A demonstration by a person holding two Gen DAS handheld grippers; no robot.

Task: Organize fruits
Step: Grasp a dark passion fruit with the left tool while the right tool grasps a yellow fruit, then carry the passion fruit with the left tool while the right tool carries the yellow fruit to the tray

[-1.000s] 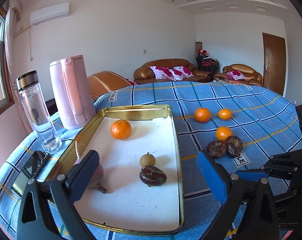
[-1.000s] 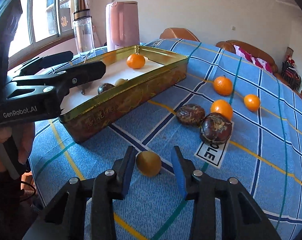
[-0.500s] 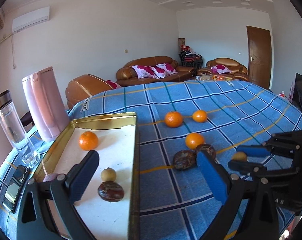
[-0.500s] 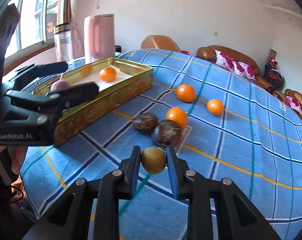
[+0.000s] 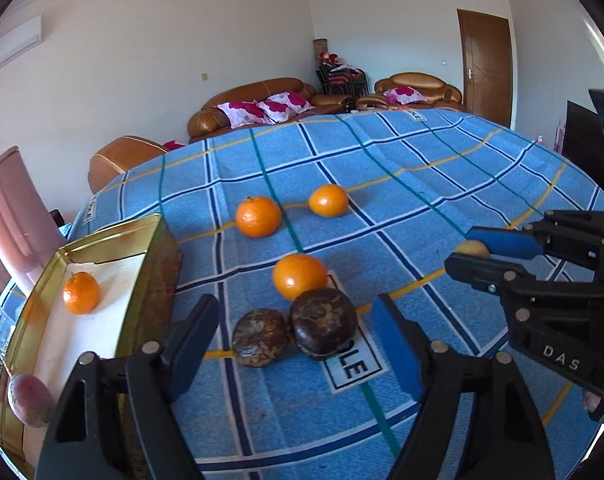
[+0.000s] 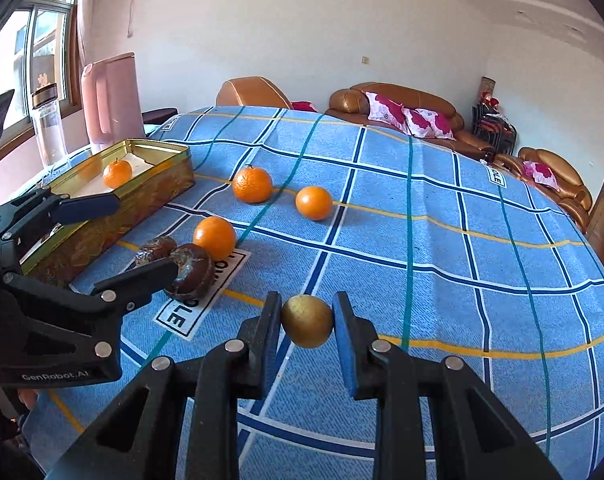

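Observation:
My left gripper (image 5: 298,334) hovers over two dark brown fruits (image 5: 323,322) on the blue checked cloth. Its jaws are closing, with both fruits between them and untouched. My right gripper (image 6: 306,308) is shut on a small yellow-brown fruit (image 6: 306,321), held just above the cloth. In the left wrist view that fruit (image 5: 471,247) shows at the right. Three oranges (image 5: 300,276) (image 5: 258,216) (image 5: 328,200) lie on the cloth beyond the dark fruits. The gold tin tray (image 5: 158,264) at the left holds an orange (image 5: 81,292) and a pinkish fruit (image 5: 28,400).
A pink kettle (image 6: 110,96) and a clear bottle (image 6: 50,128) stand behind the tray near the window. Brown sofas (image 6: 401,112) sit beyond the table's far edge. Bare cloth spreads to the right of the oranges.
My left gripper swung right from above the tray to the dark fruits, and its jaws narrowed. My right gripper shut on the yellow-brown fruit and carried it up off the cloth.

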